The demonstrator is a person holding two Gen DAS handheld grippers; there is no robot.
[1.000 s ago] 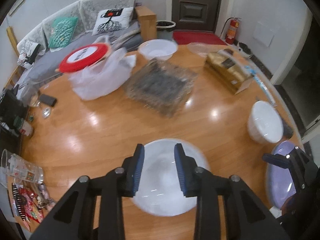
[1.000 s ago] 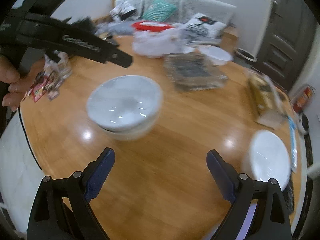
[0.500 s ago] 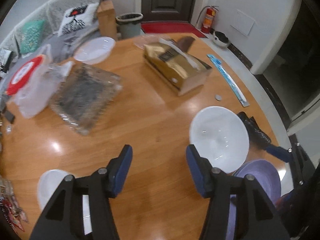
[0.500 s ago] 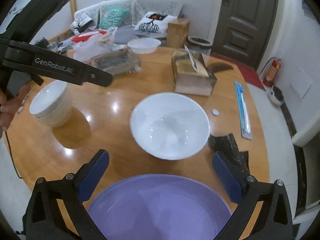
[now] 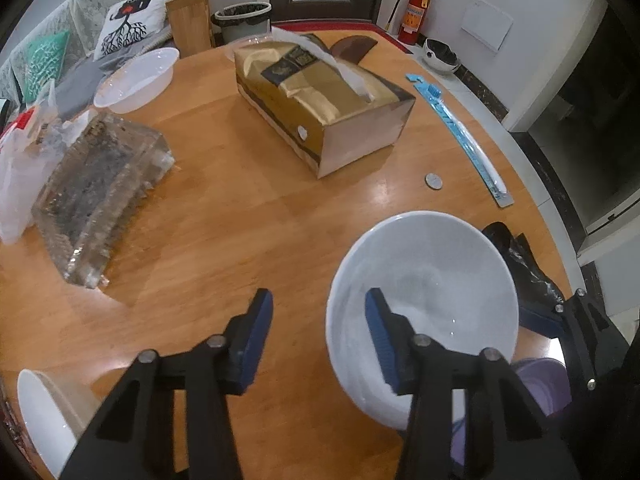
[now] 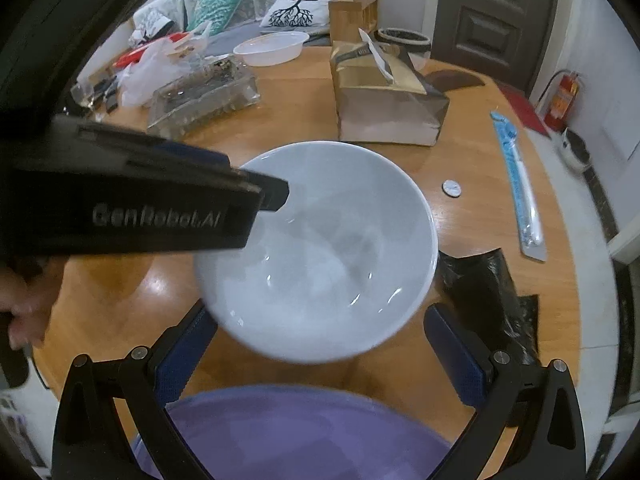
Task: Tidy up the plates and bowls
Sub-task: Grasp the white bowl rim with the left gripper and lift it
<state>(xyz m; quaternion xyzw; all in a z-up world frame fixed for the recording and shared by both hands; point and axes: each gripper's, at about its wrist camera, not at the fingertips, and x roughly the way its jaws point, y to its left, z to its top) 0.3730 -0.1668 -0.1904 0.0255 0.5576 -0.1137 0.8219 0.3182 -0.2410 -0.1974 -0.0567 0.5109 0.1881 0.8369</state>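
Note:
A large white bowl (image 5: 436, 288) (image 6: 332, 264) sits on the round wooden table near its right edge. My left gripper (image 5: 318, 330) is open, with its right finger over the bowl's inside and its left finger outside the near rim. My right gripper (image 6: 320, 356) is open and empty behind the bowl, above a purple plate (image 6: 296, 436) (image 5: 536, 384). A stack of white bowls (image 5: 44, 416) stands at the table's near left edge. A shallow white dish (image 5: 138, 76) (image 6: 272, 48) sits at the far side.
A gold tissue box (image 5: 324, 100), a clear plastic tray (image 5: 100, 184), a white plastic bag (image 5: 20, 160), a blue packaged toothbrush (image 5: 460, 136), a coin (image 5: 434, 181) and a crumpled black bag (image 5: 520, 256) lie on the table (image 5: 224, 240). A sofa stands behind.
My left gripper let go of the bowl stack, opened, and swung right onto the large white bowl's rim. My right gripper came closer to that bowl.

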